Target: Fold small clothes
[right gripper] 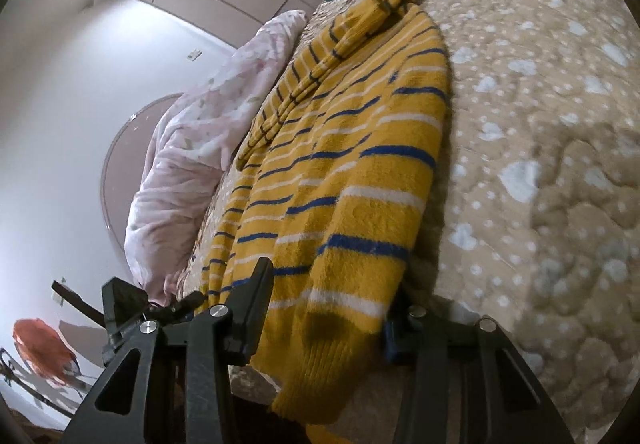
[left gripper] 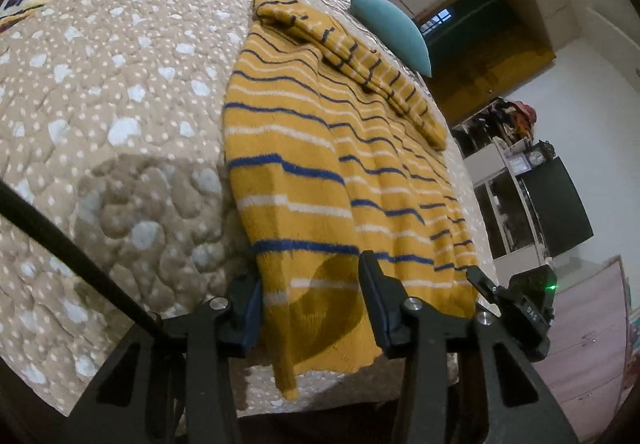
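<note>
A: The sweater (left gripper: pixel 320 172) is the yellow knit with blue and white stripes, spread on the quilted bed (left gripper: pixel 120 104), its hem at the near edge and hanging a little over it.

B: Which way does it run from the grippers?

A: Straight ahead. Its long axis goes from the hem at the fingertips toward the teal pillow (left gripper: pixel 392 28) at the far end, with one sleeve folded across the upper body.

B: And who has which corner?

A: The left gripper (left gripper: pixel 310 304) straddles the hem's left corner; the right gripper (right gripper: pixel 326 308) straddles the right one. Each is nearest its own corner, neither favoured.

B: Clamped yet?

A: Both sit about half open with knit between the jaws. I cannot tell whether the pads already press the cloth.

B: So the next move?

A: Likely pinch both corners and carry the hem forward along that axis toward the collar.
</note>
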Tool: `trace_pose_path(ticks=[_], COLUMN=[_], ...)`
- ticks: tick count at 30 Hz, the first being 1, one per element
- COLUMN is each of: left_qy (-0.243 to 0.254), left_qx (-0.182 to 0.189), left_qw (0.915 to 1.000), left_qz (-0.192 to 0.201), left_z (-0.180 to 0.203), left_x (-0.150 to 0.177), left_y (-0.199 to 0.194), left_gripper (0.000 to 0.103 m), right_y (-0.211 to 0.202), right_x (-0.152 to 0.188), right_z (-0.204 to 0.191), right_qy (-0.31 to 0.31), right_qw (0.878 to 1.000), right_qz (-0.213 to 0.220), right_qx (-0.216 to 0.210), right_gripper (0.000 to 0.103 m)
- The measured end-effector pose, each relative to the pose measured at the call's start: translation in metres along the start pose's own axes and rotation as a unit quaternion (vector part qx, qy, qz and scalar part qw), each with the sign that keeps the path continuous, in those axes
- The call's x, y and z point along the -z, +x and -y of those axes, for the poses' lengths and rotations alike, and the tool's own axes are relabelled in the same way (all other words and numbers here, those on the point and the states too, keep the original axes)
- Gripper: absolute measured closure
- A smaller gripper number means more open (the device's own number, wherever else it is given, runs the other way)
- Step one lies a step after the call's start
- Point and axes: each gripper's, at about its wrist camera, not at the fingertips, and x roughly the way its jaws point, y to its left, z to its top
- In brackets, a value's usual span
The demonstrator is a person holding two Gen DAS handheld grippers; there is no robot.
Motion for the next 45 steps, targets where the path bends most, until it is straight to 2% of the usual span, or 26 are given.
trace_pose_path(ticks=[10, 15, 16, 17, 18, 19, 20, 22, 25, 28, 33, 38, 41, 45], left_qy=[-0.006, 0.026, 0.03, 0.033, 0.032, 0.028, 0.022, 0.03, 0.05, 0.072, 0.077, 0.054, 0.052, 0.081], left_qx=[0.006, -0.03, -0.038, -0.05, -0.059, -0.06, -0.06, -0.088, -0.08, -0.082, -0.068, -0.097, -0.093, -0.097], left_qw=[0.9999, 0.9992, 0.9988, 0.9981, 0.9976, 0.9976, 0.9978, 0.9957, 0.9948, 0.9926, 0.9935, 0.9935, 0.9936, 0.989], left_qz=[-0.008, -0.009, -0.011, -0.013, -0.016, -0.019, -0.015, 0.011, 0.04, 0.052, 0.051, 0.024, 0.037, 0.077], left_z=[0.007, 0.021, 0.023, 0.024, 0.023, 0.022, 0.021, 0.024, 0.033, 0.043, 0.043, 0.023, 0.02, 0.044], left_x=[0.002, 0.005, 0.004, 0.002, -0.001, -0.006, -0.01, -0.019, -0.025, -0.018, 0.012, 0.02, 0.005, -0.035], left_y=[0.006, 0.01, 0.011, 0.011, 0.011, 0.01, 0.006, -0.008, -0.037, -0.061, -0.084, -0.067, -0.069, -0.069], left_gripper=[0.061, 0.061, 0.067, 0.08, 0.087, 0.093, 0.099, 0.099, 0.099, 0.099, 0.1, 0.099, 0.099, 0.099], right_y=[-0.007, 0.002, 0.005, 0.007, 0.009, 0.013, 0.018, 0.02, 0.008, -0.016, -0.057, -0.053, -0.047, -0.039], right_x=[0.014, 0.013, 0.011, 0.009, 0.007, 0.003, -0.001, -0.006, -0.007, -0.003, 0.025, 0.045, 0.031, -0.014], right_z=[0.008, 0.005, 0.003, 0.002, 0.001, -0.001, -0.001, -0.001, -0.012, -0.022, -0.039, -0.036, -0.043, -0.077], right_qy=[0.028, 0.033, 0.033, 0.031, 0.028, 0.025, 0.023, 0.026, 0.009, -0.002, -0.03, -0.042, -0.05, -0.106], right_qw=[0.999, 0.999, 0.999, 0.999, 1.0, 1.0, 0.999, 0.999, 1.0, 1.0, 0.999, 0.997, 0.997, 0.994], right_qz=[0.011, 0.006, 0.002, -0.002, -0.008, -0.016, -0.027, -0.033, -0.026, -0.022, -0.034, -0.059, -0.055, -0.038], right_qx=[-0.014, -0.021, -0.019, -0.016, -0.009, 0.006, 0.021, 0.019, 0.014, -0.003, -0.018, 0.022, 0.02, 0.013], right_gripper=[0.054, 0.054, 0.054, 0.055, 0.06, 0.079, 0.091, 0.091, 0.092, 0.093, 0.094, 0.093, 0.093, 0.093])
